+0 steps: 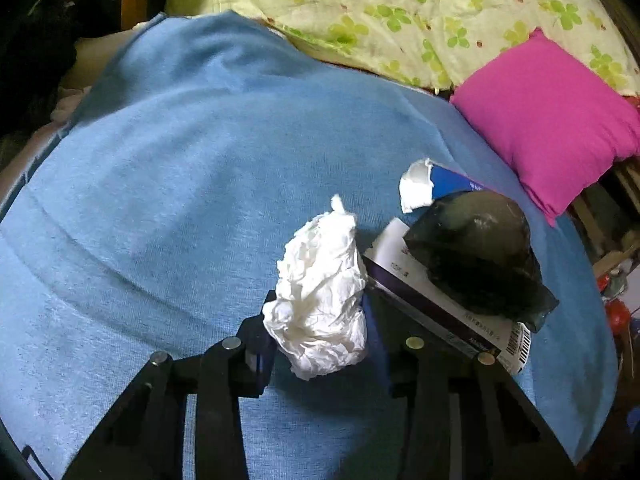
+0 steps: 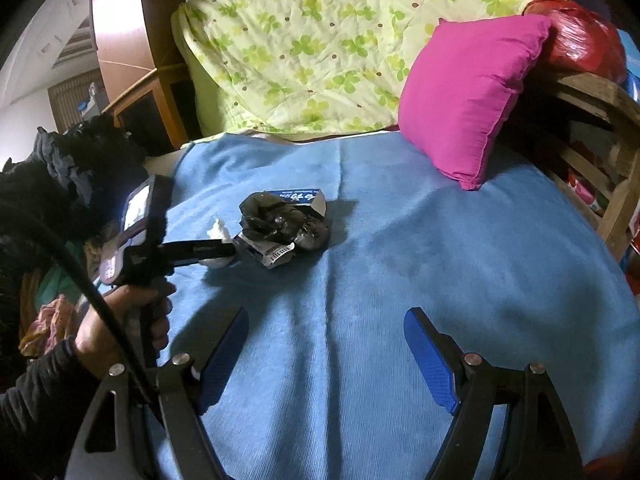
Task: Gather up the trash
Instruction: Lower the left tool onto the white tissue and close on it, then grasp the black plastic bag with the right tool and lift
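A crumpled white tissue (image 1: 322, 304) sits between the fingers of my left gripper (image 1: 320, 340), which is shut on it just above the blue blanket (image 1: 180, 200). Right beside it lie a flattened white and purple carton (image 1: 448, 312), a crumpled black plastic bag (image 1: 476, 252) on top of it, and a torn blue and white box (image 1: 436, 184). In the right wrist view the same pile shows as the black bag (image 2: 280, 220), the blue box (image 2: 300, 198) and the carton (image 2: 264, 252), with the tissue (image 2: 218, 232) at the left gripper's tip. My right gripper (image 2: 326, 344) is open and empty over the blanket, well short of the pile.
A magenta pillow (image 2: 468, 92) leans at the bed's right side against a wooden frame (image 2: 616, 184). A green flowered quilt (image 2: 320, 40) is heaped at the head. A red plastic bag (image 2: 580, 40) lies behind the pillow. Dark clothes (image 2: 80, 160) are piled left of the bed.
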{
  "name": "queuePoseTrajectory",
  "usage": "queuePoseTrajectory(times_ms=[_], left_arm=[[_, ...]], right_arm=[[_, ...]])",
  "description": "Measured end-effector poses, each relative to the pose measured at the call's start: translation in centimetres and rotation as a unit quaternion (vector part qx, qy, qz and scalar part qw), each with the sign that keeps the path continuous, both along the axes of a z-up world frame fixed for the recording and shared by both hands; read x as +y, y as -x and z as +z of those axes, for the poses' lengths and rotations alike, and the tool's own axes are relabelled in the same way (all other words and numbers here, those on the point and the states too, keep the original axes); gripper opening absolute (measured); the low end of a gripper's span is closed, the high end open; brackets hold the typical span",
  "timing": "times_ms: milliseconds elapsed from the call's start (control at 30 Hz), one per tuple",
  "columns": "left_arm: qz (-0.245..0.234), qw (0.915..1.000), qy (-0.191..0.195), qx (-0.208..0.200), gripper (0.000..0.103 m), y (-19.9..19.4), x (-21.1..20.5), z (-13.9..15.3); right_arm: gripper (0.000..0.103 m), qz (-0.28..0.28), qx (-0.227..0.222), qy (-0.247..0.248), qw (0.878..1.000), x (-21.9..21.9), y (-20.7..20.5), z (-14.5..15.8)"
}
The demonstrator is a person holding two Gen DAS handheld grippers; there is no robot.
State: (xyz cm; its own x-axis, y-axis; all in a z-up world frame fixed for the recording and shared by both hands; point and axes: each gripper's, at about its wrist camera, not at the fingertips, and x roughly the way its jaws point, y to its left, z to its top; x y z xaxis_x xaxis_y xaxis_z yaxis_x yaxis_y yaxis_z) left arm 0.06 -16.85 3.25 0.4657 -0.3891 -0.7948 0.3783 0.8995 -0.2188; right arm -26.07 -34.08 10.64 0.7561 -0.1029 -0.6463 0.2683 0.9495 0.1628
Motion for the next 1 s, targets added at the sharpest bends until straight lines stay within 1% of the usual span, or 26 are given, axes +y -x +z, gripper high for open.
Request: queuePoseTrajectory(times_ms=[67,167,367,433,567,733,767,800,833,867,900,1000], left_arm=[[0.000,0.9998,-0.007,-0.017,0.040,0.4,0.4,0.3],[0.007,0.9998,0.003,-0.019,0.040,0.6,1.3,0.8],[0.016,0.9991,0.009,-0.038,0.039,1.2,2.5,2.1],[0.018,0.9991,0.015,-0.035,0.040,1.0,2.9,2.1],[0.022,0.9992,0.019,-0.028,0.040,0.6,3.2,1.9],[0.022,0.9993,0.019,-0.022,0.040,0.4,2.9,1.8],[0.022,0.9993,0.019,-0.022,0.040,0.4,2.8,1.8],[0.022,0.9994,0.019,-0.022,0.040,0.4,2.8,1.8],[0.021,0.9994,0.018,-0.022,0.040,0.4,2.7,1.8],[0.021,0.9994,0.018,-0.023,0.040,0.4,2.6,1.7],[0.021,0.9994,0.017,-0.023,0.040,0.3,2.6,1.7],[0.021,0.9994,0.015,-0.025,0.040,0.4,2.5,1.8]], right_arm=[[0.082,0.002,0.005,0.005,1.000,0.0,-1.2,-0.1],[0.082,0.011,0.012,0.005,1.000,0.2,-3.9,-0.4],[0.082,0.024,0.022,-0.035,0.999,0.0,-10.6,-1.1],[0.083,0.037,0.028,-0.037,0.998,0.4,-13.1,-1.5],[0.083,0.042,0.043,-0.041,0.997,0.9,-17.3,-2.5],[0.083,0.046,0.077,-0.004,0.996,1.2,-20.3,-4.6],[0.082,0.046,0.078,-0.005,0.996,0.9,-20.6,-5.0],[0.082,0.046,0.074,-0.018,0.996,0.4,-20.6,-5.3],[0.075,0.046,0.070,-0.034,0.996,0.0,-20.5,-5.5],[0.062,0.045,0.068,-0.050,0.995,-0.6,-20.4,-5.7],[0.055,0.044,0.066,-0.061,0.995,-1.0,-20.2,-5.7],[0.046,0.039,0.058,-0.082,0.994,-2.1,-19.3,-5.6]])
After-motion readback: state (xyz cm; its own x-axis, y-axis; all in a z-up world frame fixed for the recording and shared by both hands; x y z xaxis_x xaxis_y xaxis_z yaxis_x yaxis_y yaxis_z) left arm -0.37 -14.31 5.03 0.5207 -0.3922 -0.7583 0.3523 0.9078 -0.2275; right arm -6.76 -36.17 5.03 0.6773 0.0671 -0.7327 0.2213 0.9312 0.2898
